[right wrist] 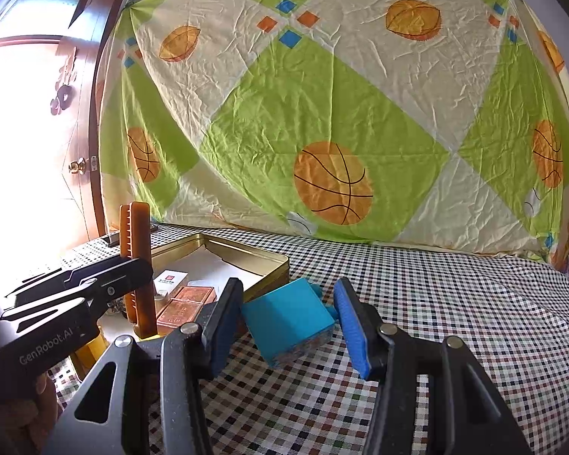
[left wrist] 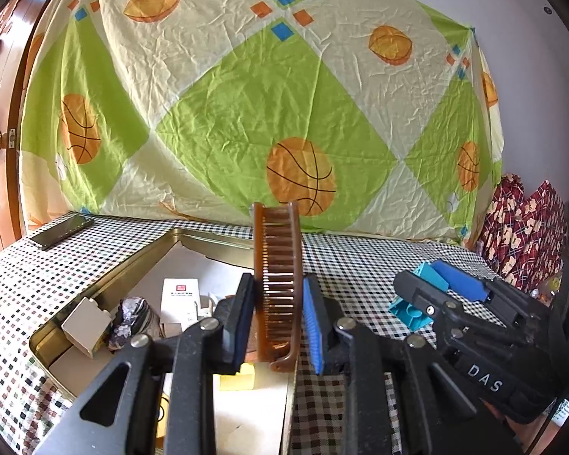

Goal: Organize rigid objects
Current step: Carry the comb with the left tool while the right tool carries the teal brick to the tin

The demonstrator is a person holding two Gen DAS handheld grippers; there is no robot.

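Note:
A brown comb (left wrist: 278, 276) stands upright, and my left gripper (left wrist: 278, 326) is shut on its lower part, above the right edge of a golden tin box (left wrist: 132, 261). In the right wrist view the comb (right wrist: 134, 258) rises at the left, over the tin (right wrist: 269, 261). A blue plastic block (right wrist: 288, 318) hangs tilted between the pads of my right gripper (right wrist: 288, 314), just right of the tin and above the checked tablecloth. The left wrist view shows that block (left wrist: 409, 313) clamped in the right gripper (left wrist: 428, 276) at the right.
The tin holds a white carton (left wrist: 180, 295), a beige block (left wrist: 85, 326), copper-coloured boxes (right wrist: 186, 303) and a yellow piece (left wrist: 239, 377). A phone (left wrist: 62, 231) lies at the far left of the table. A patterned sheet hangs behind; red patterned cloth (left wrist: 519, 235) sits at the right.

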